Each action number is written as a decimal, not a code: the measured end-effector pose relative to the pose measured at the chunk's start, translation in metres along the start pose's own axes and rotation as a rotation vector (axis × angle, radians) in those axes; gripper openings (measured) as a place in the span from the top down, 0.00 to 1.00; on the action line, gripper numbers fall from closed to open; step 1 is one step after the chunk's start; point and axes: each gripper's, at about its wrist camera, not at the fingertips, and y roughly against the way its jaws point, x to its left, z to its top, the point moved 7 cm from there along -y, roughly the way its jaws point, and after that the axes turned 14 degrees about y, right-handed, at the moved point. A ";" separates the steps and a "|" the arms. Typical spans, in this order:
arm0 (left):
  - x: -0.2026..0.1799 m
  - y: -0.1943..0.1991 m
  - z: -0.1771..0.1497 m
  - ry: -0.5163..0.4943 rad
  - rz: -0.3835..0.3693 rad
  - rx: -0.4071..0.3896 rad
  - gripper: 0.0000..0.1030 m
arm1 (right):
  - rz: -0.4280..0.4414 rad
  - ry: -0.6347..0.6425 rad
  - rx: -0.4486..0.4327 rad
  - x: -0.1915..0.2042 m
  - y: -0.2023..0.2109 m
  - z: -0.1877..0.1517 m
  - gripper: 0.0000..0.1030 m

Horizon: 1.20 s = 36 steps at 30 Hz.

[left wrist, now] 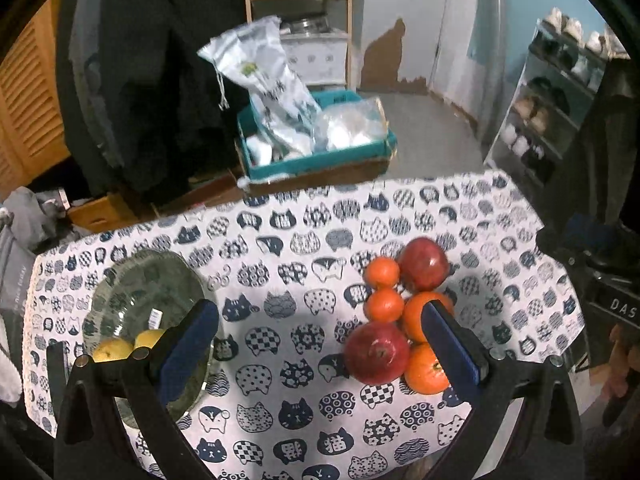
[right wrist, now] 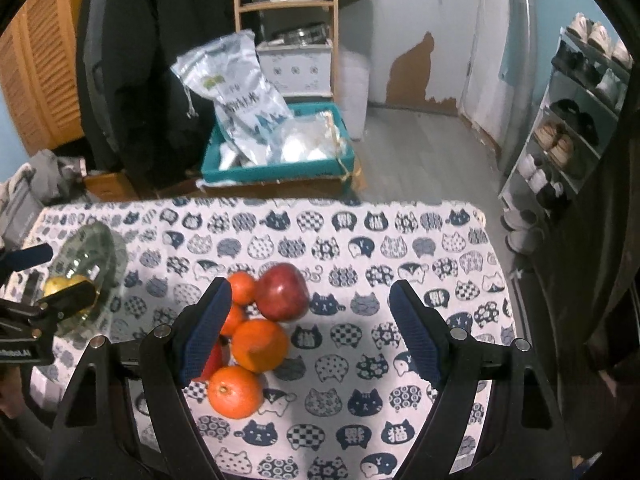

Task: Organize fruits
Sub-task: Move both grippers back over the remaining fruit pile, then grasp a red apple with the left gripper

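Observation:
A cluster of fruit lies on the cat-print tablecloth (left wrist: 280, 280): two red apples (left wrist: 378, 354) (left wrist: 423, 264) and several oranges (left wrist: 384, 305). A glass bowl (left wrist: 144, 292) at the left holds yellow fruit (left wrist: 112, 349). My left gripper (left wrist: 320, 340) stands open above the cloth, the bowl by its left finger and the fruit by its right finger. In the right wrist view my right gripper (right wrist: 310, 330) is open over the fruit pile; the far apple (right wrist: 282, 292) and an orange (right wrist: 260, 345) show between its fingers, untouched. The left gripper (right wrist: 48, 280) appears over the bowl (right wrist: 90, 256).
Beyond the table's far edge a teal crate (right wrist: 276, 168) holds plastic bags. A dark coat (right wrist: 140, 80) hangs at the back left, a wooden shelf (right wrist: 286, 4) stands behind, and a shoe rack (right wrist: 568, 128) lines the right wall.

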 end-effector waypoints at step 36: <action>-0.022 -0.129 -0.070 0.022 -0.005 0.300 0.01 | -0.010 -0.020 0.185 -0.003 -0.060 -0.055 0.21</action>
